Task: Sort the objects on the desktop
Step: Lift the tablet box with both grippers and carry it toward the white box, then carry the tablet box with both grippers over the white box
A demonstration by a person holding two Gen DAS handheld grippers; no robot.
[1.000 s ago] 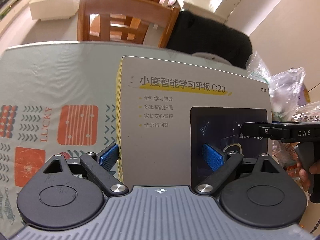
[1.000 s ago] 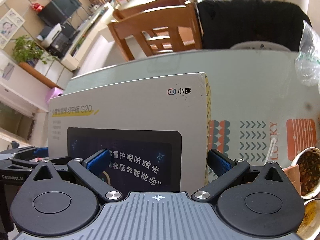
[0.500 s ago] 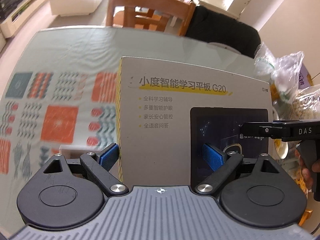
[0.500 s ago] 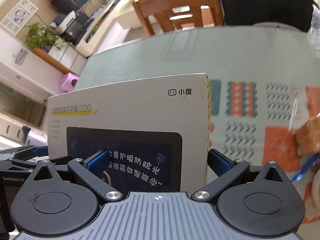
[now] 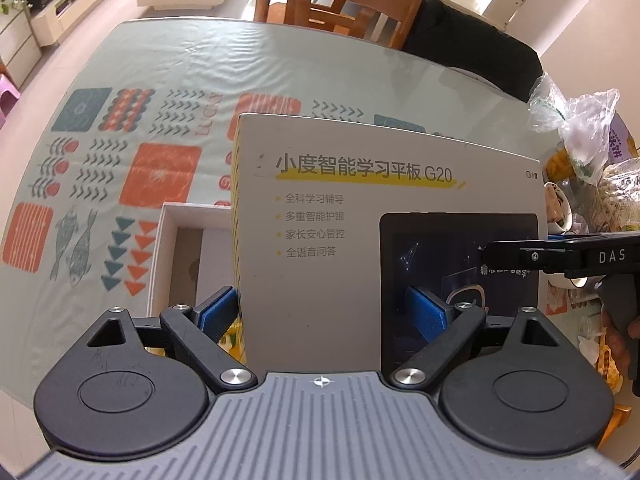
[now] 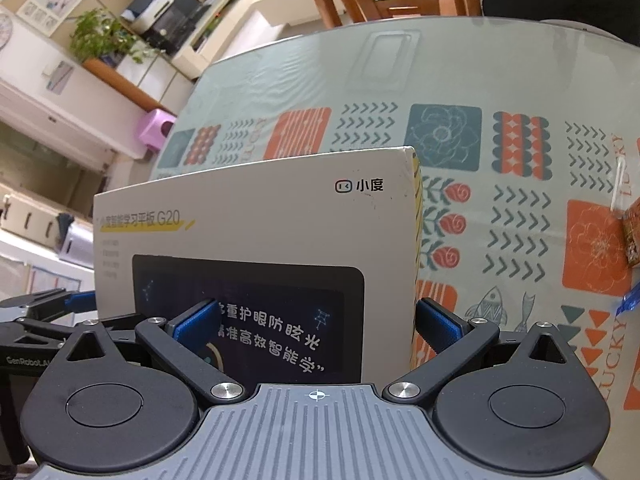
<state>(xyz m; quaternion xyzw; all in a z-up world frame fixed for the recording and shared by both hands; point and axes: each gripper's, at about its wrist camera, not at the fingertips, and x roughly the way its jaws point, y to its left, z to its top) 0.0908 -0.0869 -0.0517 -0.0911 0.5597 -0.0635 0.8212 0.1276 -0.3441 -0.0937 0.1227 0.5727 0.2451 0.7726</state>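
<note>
Worktop [image 5: 200,60] under a patterned cloth is seen beneath everything, with wooden chairs [image 5: 332,4] beyond its far edge. Above it, a grey tablet-box lid [image 5: 360,208] is held clear of the surface, its long axis running across from one claw to the other. Relative to this lid, an open white box base [image 5: 176,240] lies on the worktop below and to the left, partly hidden by it. To the right of the lid, bagged snacks [image 5: 580,128] are piled.

The lid's left end is gripped by the left claw [image 5: 324,312], one blue pad on the yellow-striped side, the other on the printed face. The right end is clamped likewise by the right claw [image 6: 316,324]. Each claw is thus closed on the lid, and neither is the nearer: the load is shared evenly.

The base is judged the likely seat; a level descent with both ends matched would be required, since a skewed lid could catch on the base's rim.
</note>
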